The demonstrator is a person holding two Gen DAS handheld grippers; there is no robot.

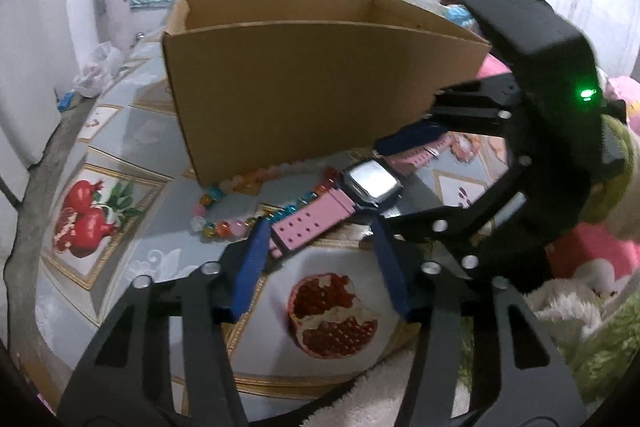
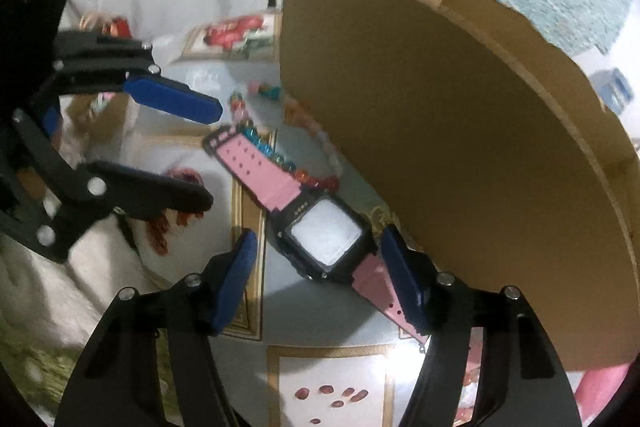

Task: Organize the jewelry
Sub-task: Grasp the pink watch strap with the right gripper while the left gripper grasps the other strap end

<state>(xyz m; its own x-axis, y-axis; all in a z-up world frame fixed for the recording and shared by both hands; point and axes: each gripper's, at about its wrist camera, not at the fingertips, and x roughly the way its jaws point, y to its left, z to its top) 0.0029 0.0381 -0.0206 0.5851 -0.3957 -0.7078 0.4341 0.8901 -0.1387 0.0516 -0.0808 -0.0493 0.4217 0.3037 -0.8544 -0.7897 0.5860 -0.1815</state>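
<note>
A pink-strapped watch (image 2: 326, 235) lies flat on the patterned cloth (image 1: 152, 251) of the table, right at the foot of an open cardboard box (image 1: 296, 83), its square face turned up. One strap end crosses a loop of coloured beads (image 1: 224, 227), a necklace or bracelet that curls along the base of the box. Both grippers are down over the watch from opposite ends. The left gripper (image 1: 316, 231) has its blue pads (image 1: 250, 267) either side of the near strap end; the pads stand apart and I can see cloth between strap and pad on the right side, so it is not pinching. The right gripper (image 2: 320, 251) straddles the watch body, its left pad well clear and its right pad (image 2: 402, 279) just over the far strap, whether touching I cannot tell; its jaws are parted, not pressed on the case. In the right wrist view the left gripper's two fingers (image 2: 176, 99) reach in from the side toward the strap tip. The box stands upright just behind the watch. A fluffy white blanket (image 1: 568, 307) lies off the table's edge.
</note>
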